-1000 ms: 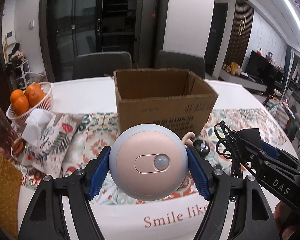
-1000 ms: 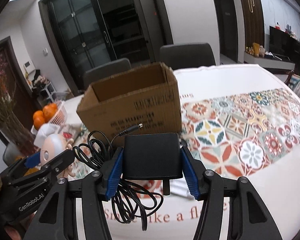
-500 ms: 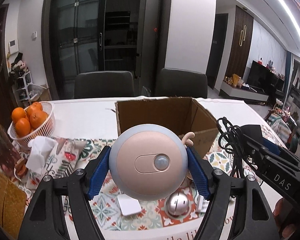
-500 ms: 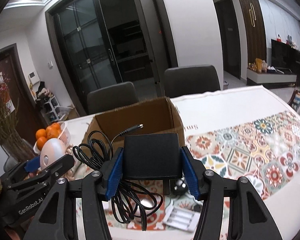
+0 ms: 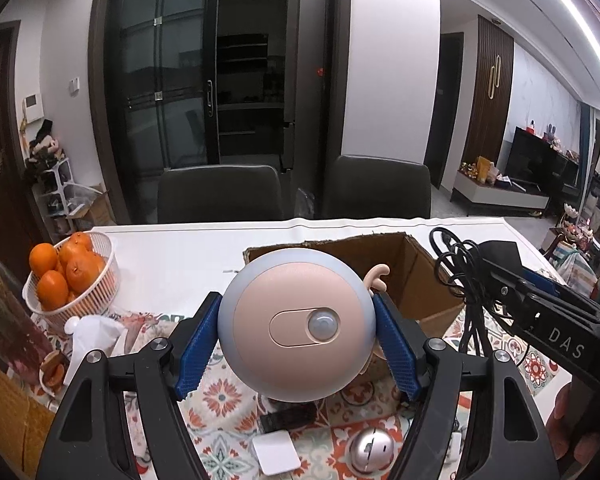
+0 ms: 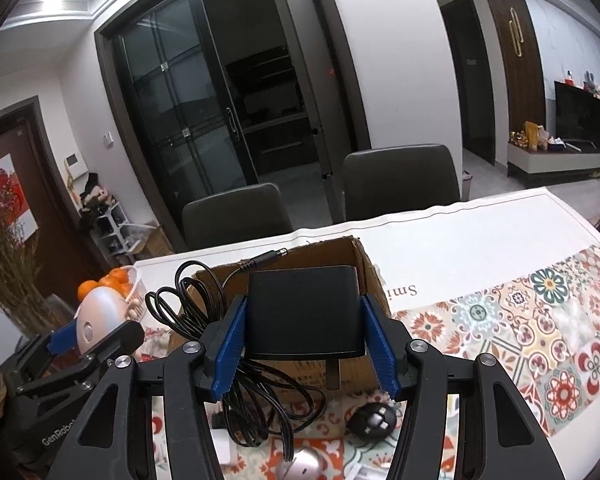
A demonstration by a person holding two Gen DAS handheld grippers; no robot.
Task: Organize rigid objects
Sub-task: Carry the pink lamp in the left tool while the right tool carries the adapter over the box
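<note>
Left tongs [image 5: 298, 334] clenched on round night light [image 5: 296, 322]; right tongs [image 6: 302, 342] clenched on black adapter [image 6: 304, 312], cord [image 6: 260, 400] dangling. Both lifted since a second ago, now raised near rim of cardboard box [image 5: 416, 276] on desk [image 5: 180, 256]. Likely next: drop-in. Leftover small items below.

Quick count: two grippers, the left gripper [image 5: 296, 334] and the right gripper [image 6: 303, 340], each with two blue fingers. One round night light [image 5: 296, 328] between the left fingers, one black adapter [image 6: 304, 312] with its cable between the right fingers. One cardboard box [image 5: 416, 280] beyond the fingertips, two chairs [image 5: 220, 192] further past it, one basket [image 5: 96, 280] of about five oranges [image 5: 52, 290].
</note>
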